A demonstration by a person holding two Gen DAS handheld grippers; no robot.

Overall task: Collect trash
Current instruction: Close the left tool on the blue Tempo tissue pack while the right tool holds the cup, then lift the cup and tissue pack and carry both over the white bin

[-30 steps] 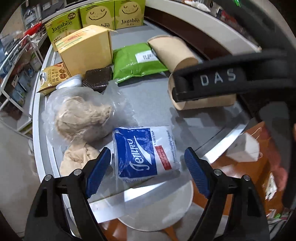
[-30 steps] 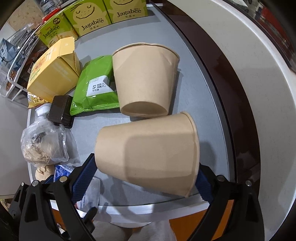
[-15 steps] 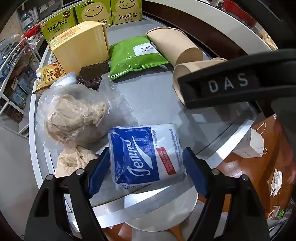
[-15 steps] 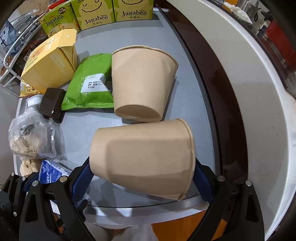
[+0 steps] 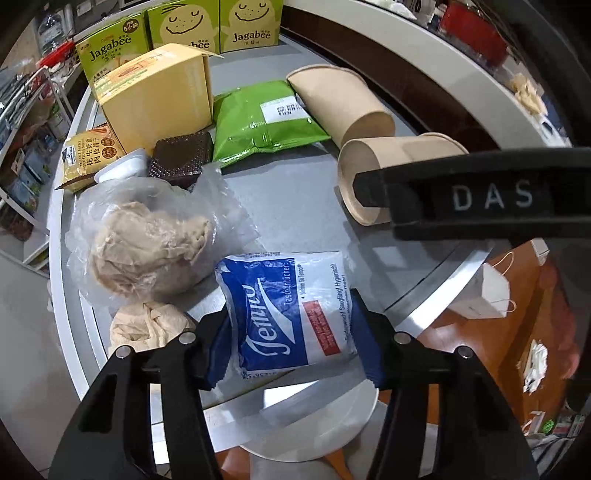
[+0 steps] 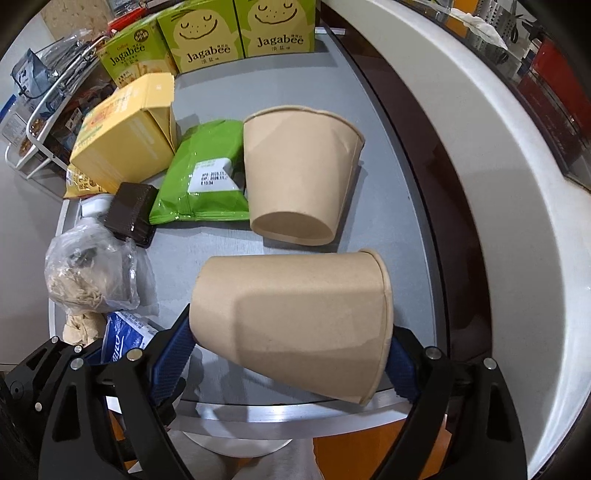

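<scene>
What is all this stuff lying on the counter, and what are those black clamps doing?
Tissue pack: 1, blue and white, near edge, between the left clamp's pads.
Paper cups: 2, tan, on their sides; one between the right clamp's pads, the other behind it.
Green pouch: 1, mid counter, left of the far cup.
Yellow box: 1, open flap, behind the pouch's left side.
Jagabee boxes: 3, green, standing at the back.
Plastic bag: 1, clear, beige wad inside, left.
Beige wad: 1, loose, near left edge.
Brown tray: 1, beside the bag.
Snack packet: 1, yellow, far left.
Counter: grey.
Left gripper: closing on the tissue pack.
Right gripper: closing on the near cup.
</scene>
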